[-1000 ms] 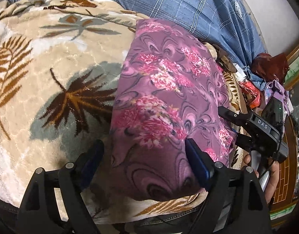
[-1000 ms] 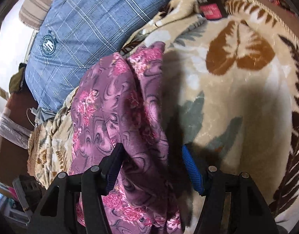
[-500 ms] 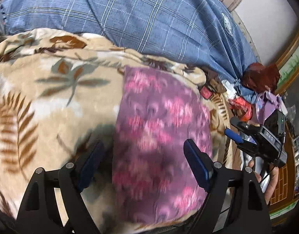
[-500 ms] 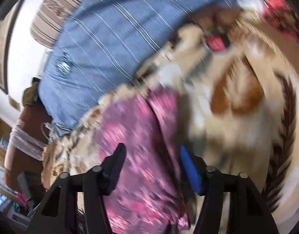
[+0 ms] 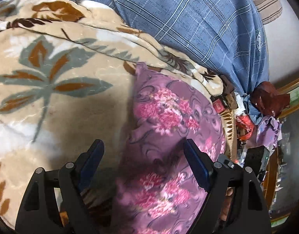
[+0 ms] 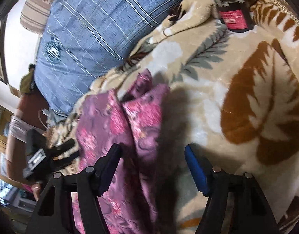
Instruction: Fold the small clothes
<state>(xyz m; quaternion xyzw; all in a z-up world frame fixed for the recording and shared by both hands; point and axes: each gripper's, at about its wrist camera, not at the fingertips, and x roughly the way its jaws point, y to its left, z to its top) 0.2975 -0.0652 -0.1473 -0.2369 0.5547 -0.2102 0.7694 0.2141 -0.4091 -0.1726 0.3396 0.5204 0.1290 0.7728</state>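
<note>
Leaf-print blanket [image 5: 52, 101] under purple floral garment [image 5: 168, 136]; both tongs [image 5: 143, 163] [image 6: 152, 163] wide.

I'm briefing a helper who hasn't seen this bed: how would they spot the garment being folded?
Find the beige leaf-print blanket spread in front of the blue plaid cushion. On it lies a long folded strip, the purple floral garment. It is the only purple cloth with pink flower clusters lying on the blanket.
</note>
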